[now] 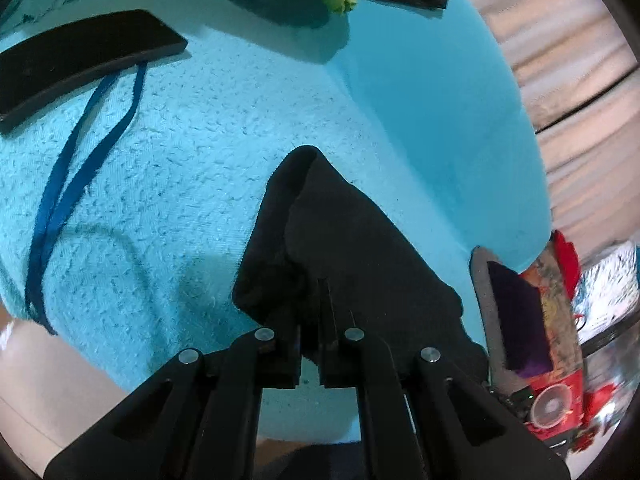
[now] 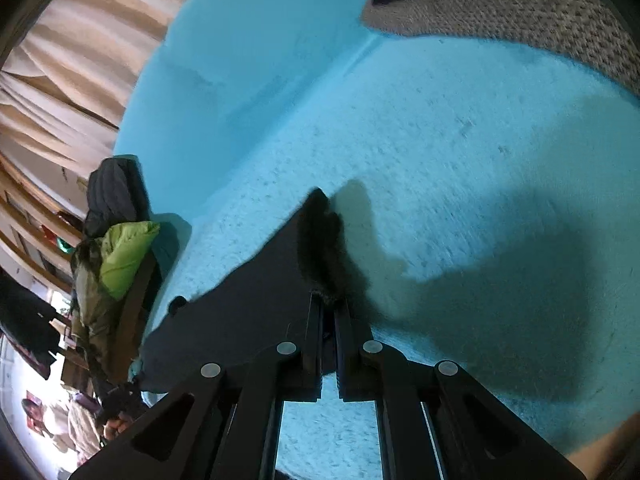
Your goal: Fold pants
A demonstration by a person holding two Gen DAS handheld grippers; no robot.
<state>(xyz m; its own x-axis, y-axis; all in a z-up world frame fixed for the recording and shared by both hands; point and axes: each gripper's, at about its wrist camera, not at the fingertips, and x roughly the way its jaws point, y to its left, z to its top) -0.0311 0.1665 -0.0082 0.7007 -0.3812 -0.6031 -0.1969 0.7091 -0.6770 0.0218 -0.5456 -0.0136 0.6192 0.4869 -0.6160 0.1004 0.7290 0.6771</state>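
Both grippers, left gripper [image 1: 318, 300] and right gripper [image 2: 328, 304], clamped on black pants [image 1: 360, 248]; fabric hangs above turquoise towel [image 1: 160, 160]; fold looks early, nothing laid flat yet.

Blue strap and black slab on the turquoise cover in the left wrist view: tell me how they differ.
The blue strap is thin, limp and doubled into a long loop; the black slab is broad, flat and stiff-looking. The strap runs down the turquoise cover toward its near edge, while the slab sits at the far side. The strap's upper end disappears beside the slab; whether they join is unclear. Both lie on the cover.
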